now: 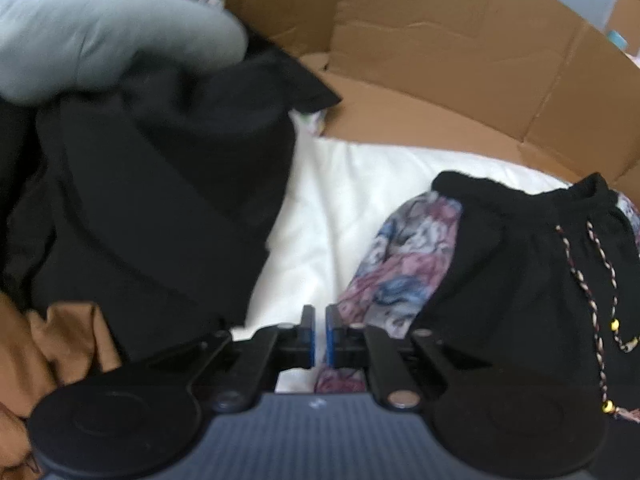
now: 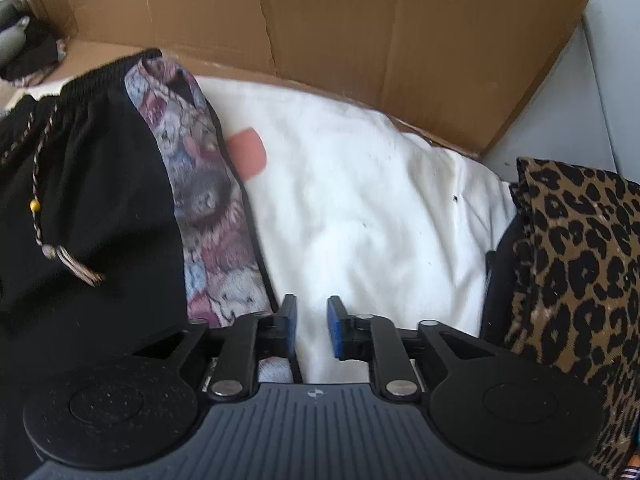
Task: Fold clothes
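Over the white bedding (image 2: pixel 360 200), the left hand-held gripper (image 1: pixel 320 330) hovers nearly clenched, the right hand-held gripper (image 2: pixel 312 320) released, both empty; the black floral shorts (image 1: pixel 500 260) lie waistband far.

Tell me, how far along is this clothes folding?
Looks early. Possibly done: the leopard-print piece lies fairly flat at the right edge of the white bedding. In hand: nothing; the left gripper is nearly closed and empty, the right gripper open and empty beside the black floral-panel shorts, which lie spread out. Left: those shorts, plus the heap of black clothes under a grey garment.
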`<action>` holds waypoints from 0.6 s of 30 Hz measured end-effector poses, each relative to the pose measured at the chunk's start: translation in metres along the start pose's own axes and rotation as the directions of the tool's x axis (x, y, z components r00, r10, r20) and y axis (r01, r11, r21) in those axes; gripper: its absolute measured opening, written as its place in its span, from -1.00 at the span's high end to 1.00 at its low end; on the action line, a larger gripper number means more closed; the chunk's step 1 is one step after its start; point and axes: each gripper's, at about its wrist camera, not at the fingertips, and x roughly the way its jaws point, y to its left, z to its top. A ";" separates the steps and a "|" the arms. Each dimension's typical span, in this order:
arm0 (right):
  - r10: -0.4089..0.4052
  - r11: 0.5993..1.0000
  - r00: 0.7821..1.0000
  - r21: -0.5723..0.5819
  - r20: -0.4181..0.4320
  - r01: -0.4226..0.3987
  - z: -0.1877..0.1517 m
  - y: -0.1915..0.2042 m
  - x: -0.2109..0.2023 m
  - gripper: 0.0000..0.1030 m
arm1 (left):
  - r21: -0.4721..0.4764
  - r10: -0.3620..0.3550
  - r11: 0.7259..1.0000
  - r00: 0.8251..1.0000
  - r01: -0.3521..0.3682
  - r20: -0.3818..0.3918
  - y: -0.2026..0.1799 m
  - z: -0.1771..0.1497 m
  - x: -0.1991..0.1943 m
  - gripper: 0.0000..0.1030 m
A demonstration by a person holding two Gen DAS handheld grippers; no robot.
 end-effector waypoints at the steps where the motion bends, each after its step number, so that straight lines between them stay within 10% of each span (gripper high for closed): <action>1: 0.005 1.000 1.000 0.000 0.003 -0.005 0.001 0.001 0.000 0.51 | -0.008 -0.009 1.000 1.000 0.009 -0.003 0.001 -0.002 0.001 0.86; 18: 0.033 0.999 0.999 -0.005 -0.016 -0.033 -0.002 0.009 0.005 0.50 | -0.037 -0.074 0.997 0.997 0.074 0.008 0.006 -0.010 0.002 0.86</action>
